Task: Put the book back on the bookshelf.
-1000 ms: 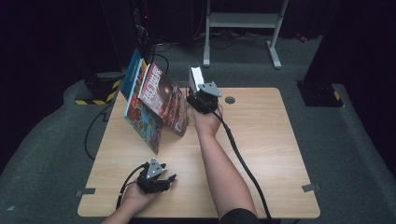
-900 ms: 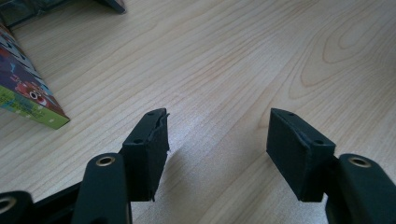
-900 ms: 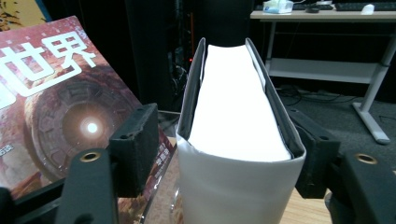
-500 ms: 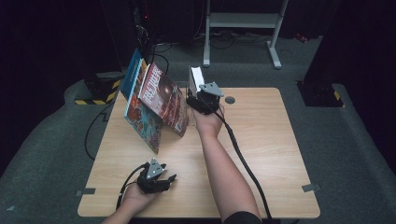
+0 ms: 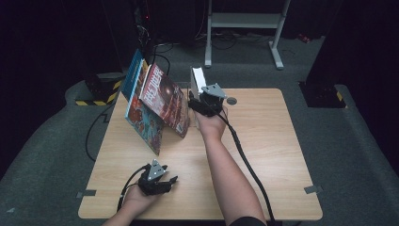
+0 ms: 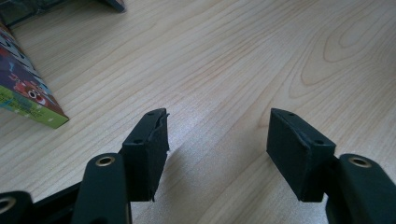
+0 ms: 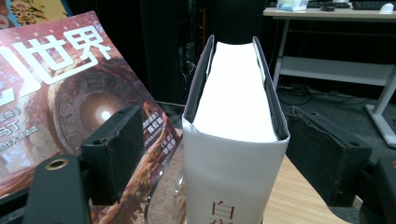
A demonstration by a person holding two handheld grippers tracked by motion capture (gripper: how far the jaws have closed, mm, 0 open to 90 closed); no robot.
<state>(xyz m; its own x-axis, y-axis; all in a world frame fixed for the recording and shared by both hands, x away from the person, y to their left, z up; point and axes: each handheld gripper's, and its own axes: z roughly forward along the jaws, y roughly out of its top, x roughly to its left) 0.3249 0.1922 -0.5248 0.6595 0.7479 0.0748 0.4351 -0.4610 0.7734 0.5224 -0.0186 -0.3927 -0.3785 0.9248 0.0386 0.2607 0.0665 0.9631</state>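
Observation:
A thick white book point(image 5: 196, 79) stands upright on its edge at the back of the wooden table point(image 5: 263, 141), spine towards me point(image 7: 236, 102). My right gripper point(image 5: 198, 100) point(image 7: 215, 126) straddles the book. Its jaws have just been opening, and a gap shows at the left pad point(image 7: 116, 149). Left of it, a red magazine point(image 5: 164, 99) point(image 7: 56, 79) leans against a blue book point(image 5: 136, 94). My left gripper point(image 5: 171, 180) point(image 6: 217, 135) rests open near the table's front edge, with bare wood between its jaws.
A corner of a colourful book point(image 6: 23, 88) lies ahead-left of the left gripper. A clear curved piece point(image 7: 163, 196) sits at the white book's foot. A round cable hole point(image 5: 231, 100) is right of the right hand. A white desk frame point(image 5: 244, 21) stands behind the table.
The right gripper's jaws stand a little wider around the white book. Both hands stay where they were.

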